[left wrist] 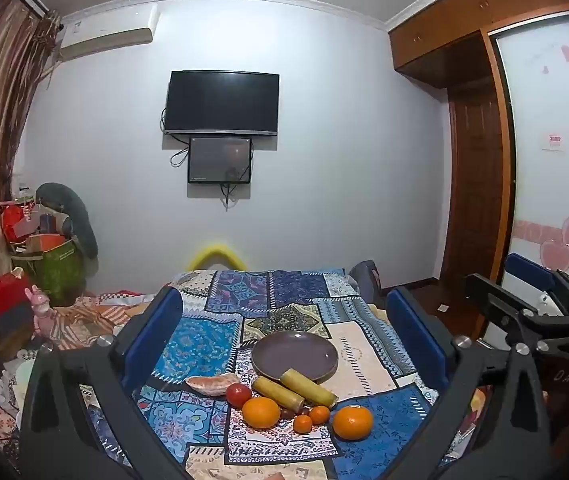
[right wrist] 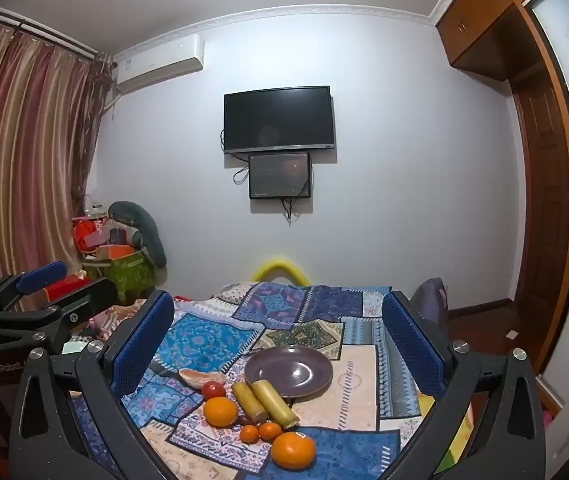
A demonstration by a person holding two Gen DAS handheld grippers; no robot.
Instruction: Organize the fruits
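A grey-purple plate [left wrist: 276, 350] [right wrist: 308, 364] lies empty on the patchwork cloth. In front of it lie two yellow-green cane sticks [left wrist: 308, 388] [right wrist: 274, 398], one resting on the plate's rim. Beside them are a peeled pomelo wedge [left wrist: 212, 384] [right wrist: 200, 377], a red tomato [left wrist: 238, 395] [right wrist: 214, 390], two large oranges [left wrist: 261, 412] [left wrist: 352, 422] [right wrist: 220, 411] [right wrist: 293, 450] and two small tangerines [left wrist: 319, 414] [right wrist: 270, 431]. My left gripper [left wrist: 284, 344] and right gripper [right wrist: 280, 344] are both open and empty, held above and short of the fruit.
The cloth-covered table [left wrist: 380, 408] has its far edge near a yellow foam hoop [left wrist: 216, 254]. Bags and boxes [left wrist: 44, 248] pile at the left by the curtain. A wardrobe and door [left wrist: 480, 184] stand at the right.
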